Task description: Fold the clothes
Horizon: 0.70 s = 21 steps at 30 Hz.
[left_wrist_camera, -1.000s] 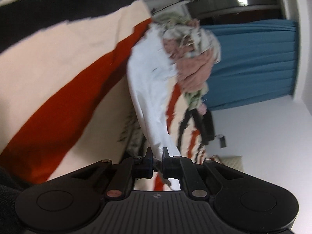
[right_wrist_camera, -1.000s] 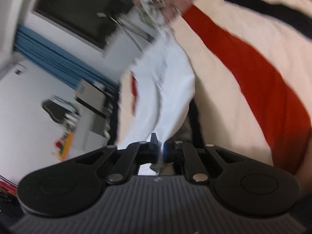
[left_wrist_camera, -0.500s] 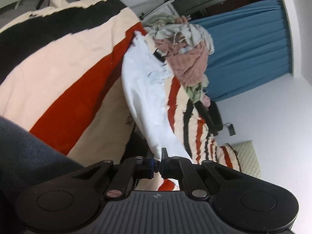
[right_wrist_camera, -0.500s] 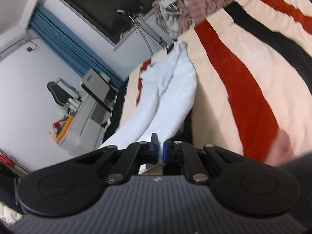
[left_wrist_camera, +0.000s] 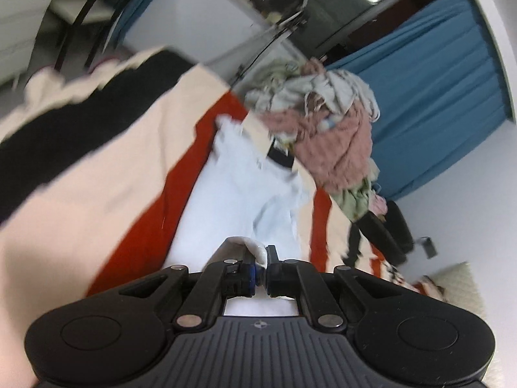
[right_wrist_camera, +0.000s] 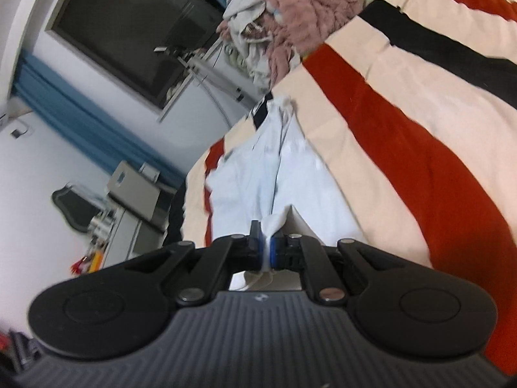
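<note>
A pale blue garment (left_wrist_camera: 239,194) lies stretched along the striped bed cover, with a dark waistband at its far end. My left gripper (left_wrist_camera: 262,273) is shut on a bunched corner of its near edge. In the right wrist view the same pale blue garment (right_wrist_camera: 274,174) runs away from me, and my right gripper (right_wrist_camera: 265,248) is shut on another pinch of its near edge. The cloth between the two grips sags toward the bed.
The bed cover (left_wrist_camera: 106,174) has cream, red and black stripes. A heap of mixed clothes (left_wrist_camera: 326,135) with a pink fluffy piece (right_wrist_camera: 307,9) sits at the far end of the bed. Blue curtains (left_wrist_camera: 436,97), a dark window (right_wrist_camera: 129,38) and a cluttered side table (right_wrist_camera: 129,200) stand beyond.
Both grippers have swung toward the clothes heap while keeping hold of the pale blue garment. The garment now lies more spread out and straight ahead of them. The left gripper has rolled.
</note>
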Each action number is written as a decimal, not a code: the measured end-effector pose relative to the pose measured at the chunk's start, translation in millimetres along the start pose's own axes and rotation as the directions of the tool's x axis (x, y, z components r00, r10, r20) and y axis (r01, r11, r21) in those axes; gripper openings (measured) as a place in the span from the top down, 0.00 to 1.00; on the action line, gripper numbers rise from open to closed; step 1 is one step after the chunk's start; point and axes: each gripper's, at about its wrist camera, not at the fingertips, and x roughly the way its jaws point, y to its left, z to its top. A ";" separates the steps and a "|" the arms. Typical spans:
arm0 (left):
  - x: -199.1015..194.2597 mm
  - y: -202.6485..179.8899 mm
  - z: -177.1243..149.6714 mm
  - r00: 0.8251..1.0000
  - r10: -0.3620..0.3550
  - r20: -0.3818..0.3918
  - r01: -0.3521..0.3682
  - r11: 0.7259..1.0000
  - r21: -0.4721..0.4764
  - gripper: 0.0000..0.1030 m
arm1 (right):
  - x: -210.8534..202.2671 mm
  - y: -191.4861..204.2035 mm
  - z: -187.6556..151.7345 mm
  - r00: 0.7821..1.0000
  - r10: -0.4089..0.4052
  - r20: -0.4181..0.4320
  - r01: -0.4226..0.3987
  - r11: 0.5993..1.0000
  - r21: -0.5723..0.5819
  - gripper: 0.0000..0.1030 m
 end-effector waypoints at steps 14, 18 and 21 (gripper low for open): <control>163.7 5.7 -0.2 0.984 0.134 0.119 -0.168 0.920 0.353 0.94 | 142.7 -24.3 24.1 0.995 -0.045 0.085 0.070 0.947 -0.314 0.92; 188.3 17.7 -6.3 0.984 0.163 0.066 -0.176 0.903 0.392 0.94 | 162.4 -29.0 17.9 0.993 -0.110 0.050 0.120 0.923 -0.367 0.92; 189.9 16.9 -8.0 0.985 0.157 0.067 -0.170 0.891 0.421 0.92 | 163.3 -26.5 16.4 0.991 -0.127 0.044 0.134 0.914 -0.383 0.92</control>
